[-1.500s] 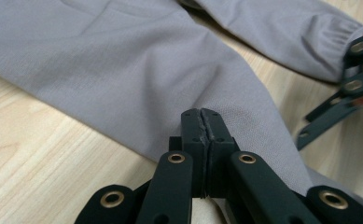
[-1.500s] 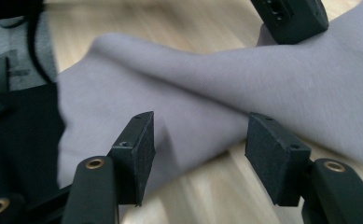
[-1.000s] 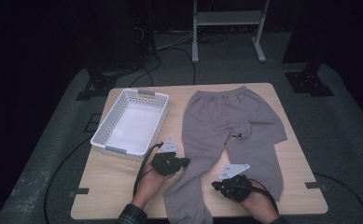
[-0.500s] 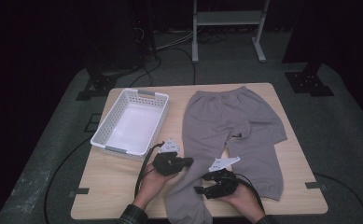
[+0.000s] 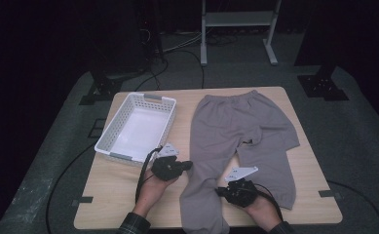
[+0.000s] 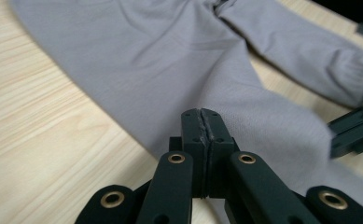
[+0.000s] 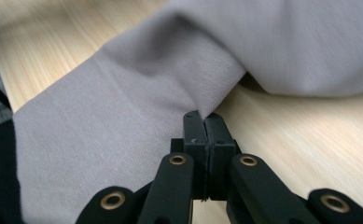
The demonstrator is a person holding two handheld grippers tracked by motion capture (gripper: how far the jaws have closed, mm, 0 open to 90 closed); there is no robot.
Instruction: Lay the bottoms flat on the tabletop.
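Note:
Grey sweatpants (image 5: 236,126) lie flat on the wooden table (image 5: 128,195), waistband at the far side. My left gripper (image 5: 190,165) is shut at the outer edge of the left pant leg (image 6: 244,98), and a thin strip of grey cloth shows between its pads (image 6: 202,114). My right gripper (image 5: 218,191) reaches the same leg from its inner edge. Its jaws have just been closing and now pinch the fabric edge (image 7: 207,93), which rises in a small fold from the tips (image 7: 205,116). The right gripper's jaws (image 6: 345,135) also show at the right of the left gripper view.
A white plastic basket (image 5: 110,146), empty, stands on the table's left half, just beyond the left hand. Black cables trail from both grippers off the near edge. The other pant leg (image 5: 270,170) lies to the right of the right hand. A metal stand (image 5: 238,29) is on the dark floor beyond.
The right gripper swung slightly left and came back. The left gripper and the pants stay about where they were.

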